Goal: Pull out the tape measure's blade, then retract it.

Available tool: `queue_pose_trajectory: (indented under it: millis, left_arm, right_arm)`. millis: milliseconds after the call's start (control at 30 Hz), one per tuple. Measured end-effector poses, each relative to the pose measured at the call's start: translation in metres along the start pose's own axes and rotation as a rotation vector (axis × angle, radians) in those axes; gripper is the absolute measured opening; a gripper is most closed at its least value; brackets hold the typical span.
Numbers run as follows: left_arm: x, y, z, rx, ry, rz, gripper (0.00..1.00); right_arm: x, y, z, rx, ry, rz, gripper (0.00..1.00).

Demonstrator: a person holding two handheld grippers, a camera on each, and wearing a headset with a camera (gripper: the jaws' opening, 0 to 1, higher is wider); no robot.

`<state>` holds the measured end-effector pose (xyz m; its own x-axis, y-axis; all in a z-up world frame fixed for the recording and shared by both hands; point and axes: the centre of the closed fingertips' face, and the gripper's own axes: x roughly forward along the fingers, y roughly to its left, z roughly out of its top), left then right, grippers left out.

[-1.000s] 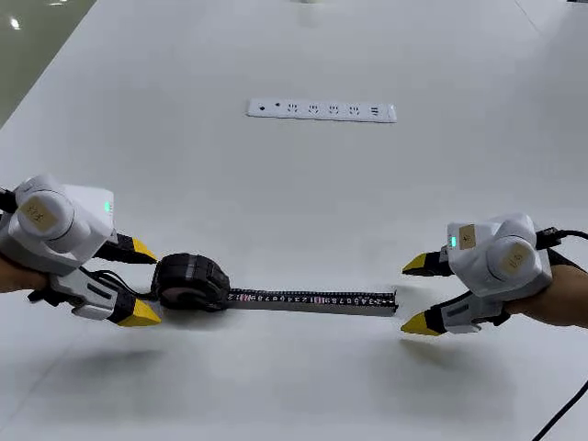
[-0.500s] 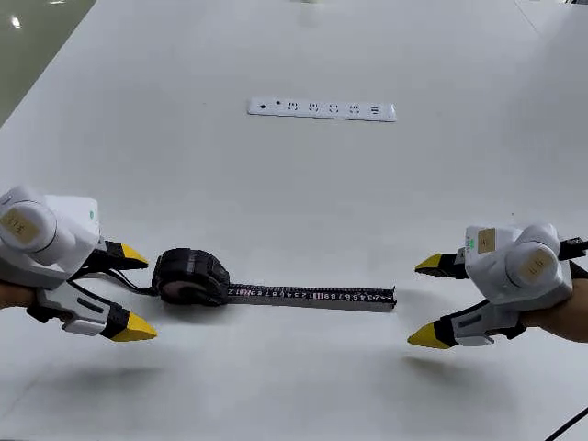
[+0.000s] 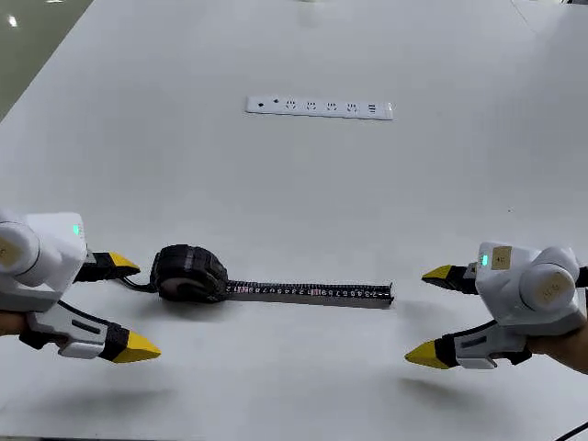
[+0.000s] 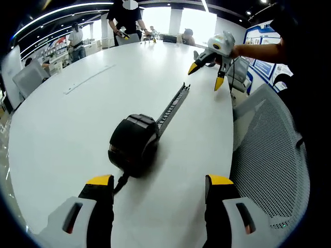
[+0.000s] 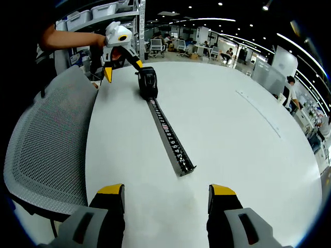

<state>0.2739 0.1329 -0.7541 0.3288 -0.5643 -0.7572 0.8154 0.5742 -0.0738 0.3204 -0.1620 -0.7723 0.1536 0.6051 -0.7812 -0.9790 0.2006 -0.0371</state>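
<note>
We see the blade (image 3: pixel 312 292) out, btw the tongs; left tongs (image 3: pixel 138 306) & right tongs (image 3: pixel 423 313) spread, empty. Retract is next, we judge: left tongs must pinch the case (image 3: pixel 188 273) just ahead.

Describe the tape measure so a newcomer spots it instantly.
On the white table, the tape measure lies between the left gripper and right gripper. Round, black, with a numbered blade drawn out, it differs from the white power strip behind.

Smooth table (image 3: pixel 303 184); tape measure case (image 3: pixel 188 273) seemingly matt rubber.
</note>
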Motion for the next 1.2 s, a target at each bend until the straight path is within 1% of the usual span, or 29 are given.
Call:
queue_pose_trajectory:
  millis: [200,367,433,600,667,700,767,867,933,1033,1200]
  left_arm:
    - [0.002,-0.006,0.001,-0.029,-0.026,0.024,0.74]
    - [0.003,-0.012,0.001,-0.074,-0.056,0.048,0.77]
    - [0.004,-0.017,0.002,-0.093,-0.074,0.057,0.78]
    - [0.006,-0.024,0.002,-0.121,-0.094,0.070,0.80]
    - [0.005,-0.026,0.001,-0.140,-0.102,0.082,0.81]
    - [0.004,-0.028,0.002,-0.154,-0.114,0.086,0.82]
    - [0.003,-0.030,0.003,-0.170,-0.127,0.087,0.83]
    - [0.002,-0.031,0.004,-0.173,-0.130,0.096,0.84]
    - [0.001,-0.030,0.005,-0.182,-0.135,0.111,0.85]
    - [-0.001,-0.030,0.010,-0.193,-0.153,0.133,0.88]
    - [-0.001,-0.032,0.014,-0.213,-0.176,0.164,0.92]
  right_arm:
    - [-0.001,0.007,0.002,0.043,-0.024,-0.022,0.67]
    - [-0.003,0.011,0.005,0.085,-0.047,-0.051,0.71]
    - [-0.003,0.013,0.005,0.103,-0.056,-0.058,0.71]
    - [-0.004,0.017,0.006,0.143,-0.069,-0.075,0.74]
    - [-0.005,0.019,0.007,0.163,-0.074,-0.085,0.76]
    - [-0.005,0.021,0.007,0.172,-0.079,-0.088,0.76]
    - [-0.005,0.024,0.008,0.180,-0.085,-0.091,0.77]
    - [-0.006,0.026,0.009,0.192,-0.089,-0.100,0.79]
    - [-0.007,0.028,0.011,0.212,-0.101,-0.110,0.80]
    - [-0.008,0.030,0.011,0.242,-0.108,-0.130,0.84]
    - [-0.009,0.036,0.015,0.264,-0.124,-0.139,0.86]
